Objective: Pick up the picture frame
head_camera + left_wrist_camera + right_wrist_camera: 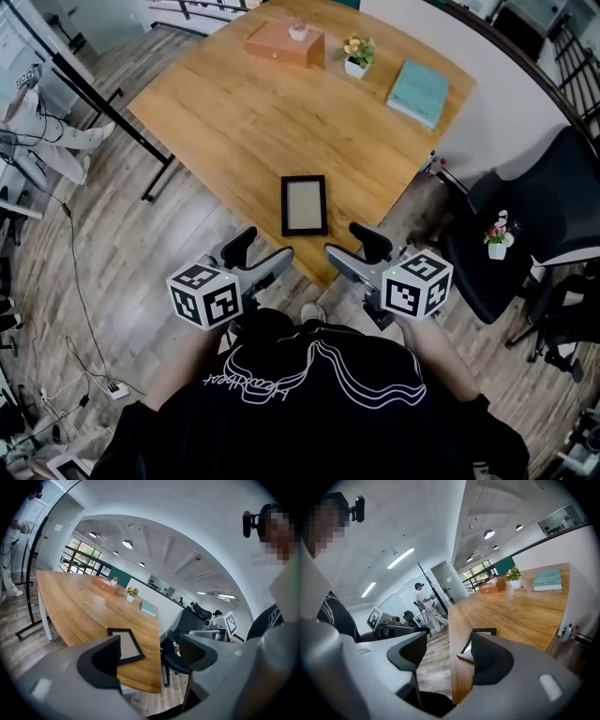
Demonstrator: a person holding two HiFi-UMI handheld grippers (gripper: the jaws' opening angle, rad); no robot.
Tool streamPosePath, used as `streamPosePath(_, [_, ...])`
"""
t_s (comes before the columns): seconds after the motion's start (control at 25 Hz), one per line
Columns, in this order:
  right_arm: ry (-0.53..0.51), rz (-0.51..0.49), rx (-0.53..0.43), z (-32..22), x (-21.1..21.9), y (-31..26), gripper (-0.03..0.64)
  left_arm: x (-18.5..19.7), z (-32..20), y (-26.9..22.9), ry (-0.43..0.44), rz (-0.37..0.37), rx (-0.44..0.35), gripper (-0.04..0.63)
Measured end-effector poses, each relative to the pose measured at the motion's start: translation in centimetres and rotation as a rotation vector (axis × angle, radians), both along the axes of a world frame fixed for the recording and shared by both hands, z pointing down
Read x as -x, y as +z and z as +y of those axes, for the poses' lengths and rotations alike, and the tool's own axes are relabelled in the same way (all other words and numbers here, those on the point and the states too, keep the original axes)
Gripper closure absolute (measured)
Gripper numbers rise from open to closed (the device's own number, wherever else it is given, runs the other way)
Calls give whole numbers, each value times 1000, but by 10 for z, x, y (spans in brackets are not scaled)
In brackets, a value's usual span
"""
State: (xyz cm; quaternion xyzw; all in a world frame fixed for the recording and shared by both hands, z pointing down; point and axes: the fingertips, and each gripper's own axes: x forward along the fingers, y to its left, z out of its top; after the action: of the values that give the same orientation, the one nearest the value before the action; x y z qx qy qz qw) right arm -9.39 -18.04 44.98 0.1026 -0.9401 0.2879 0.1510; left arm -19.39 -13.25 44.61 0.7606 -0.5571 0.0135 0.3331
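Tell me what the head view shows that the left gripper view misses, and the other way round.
Only the head view: the marker cube of the left gripper, seen from above. Only the left gripper view: the ceiling lamps and the windows. Both: the picture frame lying flat and untouched near the edge of the wooden table, with the teal book and potted flowers at the far end.

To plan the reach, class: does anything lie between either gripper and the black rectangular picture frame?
Nothing visible. The black rectangular picture frame lies near the wooden table edge; left gripper and right gripper hover open before it.
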Motion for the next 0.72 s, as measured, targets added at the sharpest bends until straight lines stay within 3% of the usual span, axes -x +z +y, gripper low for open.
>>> streamPosePath(0.36, [54,68,33,-37,31,26,319,37,-44,39,42,21,70,225])
streamPosePath(0.56, [97,131,64,-58,48,57,322,56,-64,62,94,-22,125,225])
streamPosePath(0.72, [119,199,50,-70,59,81,333,70,-74,71,109,-13,149,225])
